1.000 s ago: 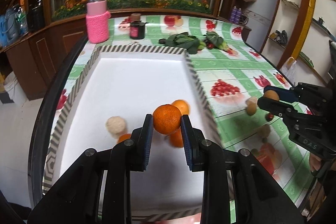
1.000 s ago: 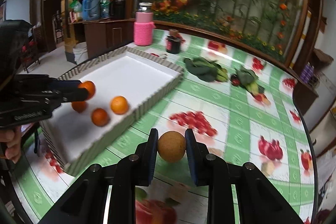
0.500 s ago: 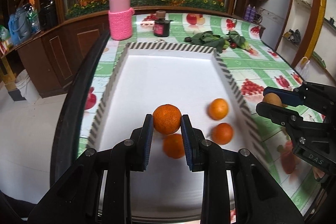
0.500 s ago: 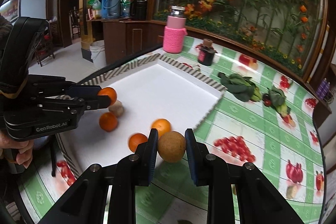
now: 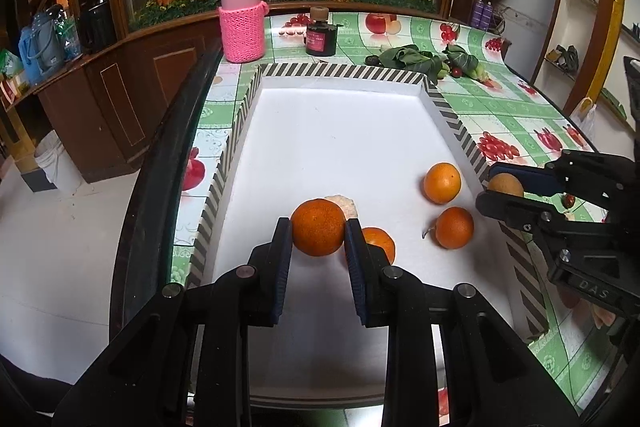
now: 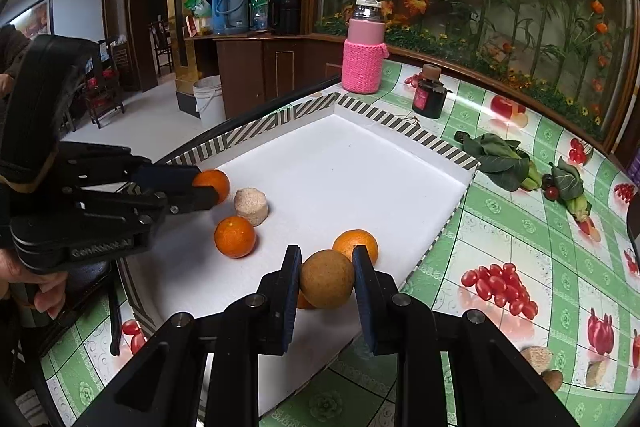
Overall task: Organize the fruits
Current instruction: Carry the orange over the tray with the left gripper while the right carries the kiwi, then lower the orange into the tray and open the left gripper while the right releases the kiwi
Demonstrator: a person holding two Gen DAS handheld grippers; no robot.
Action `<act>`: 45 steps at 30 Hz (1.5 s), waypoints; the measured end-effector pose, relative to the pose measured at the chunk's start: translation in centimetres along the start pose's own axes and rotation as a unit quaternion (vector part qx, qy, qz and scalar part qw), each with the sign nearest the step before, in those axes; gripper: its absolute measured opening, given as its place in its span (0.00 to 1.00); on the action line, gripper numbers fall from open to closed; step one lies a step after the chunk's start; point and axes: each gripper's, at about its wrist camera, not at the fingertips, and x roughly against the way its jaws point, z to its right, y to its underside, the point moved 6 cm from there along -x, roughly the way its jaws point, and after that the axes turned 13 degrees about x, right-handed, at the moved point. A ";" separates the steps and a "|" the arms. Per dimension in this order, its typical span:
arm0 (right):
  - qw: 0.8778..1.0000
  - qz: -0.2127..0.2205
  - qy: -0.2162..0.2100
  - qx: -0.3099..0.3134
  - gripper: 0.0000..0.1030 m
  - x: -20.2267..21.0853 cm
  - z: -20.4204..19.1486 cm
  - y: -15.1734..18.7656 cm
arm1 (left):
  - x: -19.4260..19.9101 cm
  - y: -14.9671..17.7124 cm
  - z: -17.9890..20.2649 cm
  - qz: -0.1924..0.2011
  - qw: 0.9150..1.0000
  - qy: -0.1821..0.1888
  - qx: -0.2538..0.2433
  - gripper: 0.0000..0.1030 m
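A: Jaws? Where are the fruits?
B: Left gripper (image 5: pixel 318 237) jaws clench a mandarin (image 5: pixel 318 233) over the white tray (image 5: pixel 340 131) at frame centre; right gripper (image 6: pixel 327 283) jaws clench a brown fruit (image 6: pixel 327 284) above its lower edge. Three oranges (image 5: pixel 442 183) lie inside, lower right.

Three oranges (image 5: pixel 442 183) lie in the tray (image 5: pixel 340 71).
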 end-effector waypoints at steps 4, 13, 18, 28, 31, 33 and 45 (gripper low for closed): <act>1.000 0.005 -0.005 -0.004 0.24 -0.2 0.2 0.1 | -0.2 0.2 -0.2 -0.007 1.000 0.004 0.001 0.25; 1.000 0.011 -0.014 -0.002 0.24 -0.5 0.2 -0.3 | -0.2 0.3 0.2 -0.011 1.000 0.009 -0.013 0.25; 1.000 0.012 -0.018 -0.002 0.24 -0.4 0.2 -0.3 | 0.7 0.2 -0.3 -0.001 0.999 0.025 -0.038 0.25; 0.998 0.004 -0.064 0.015 0.24 -1.7 -1.7 -0.2 | -0.3 0.7 -0.1 -0.027 0.998 0.028 -0.050 0.25; 0.997 0.003 -0.072 0.022 0.24 -1.9 -2.4 0.0 | -0.3 1.2 0.1 -0.040 0.998 0.033 -0.048 0.25; 0.996 0.006 -0.083 0.022 0.24 -1.5 -2.7 0.1 | -0.5 1.8 0.3 -0.048 0.997 0.028 -0.056 0.25; 0.995 -0.028 -0.080 0.046 0.24 -1.5 -4.7 1.5 | -0.3 2.9 1.2 -0.062 0.996 0.025 -0.065 0.25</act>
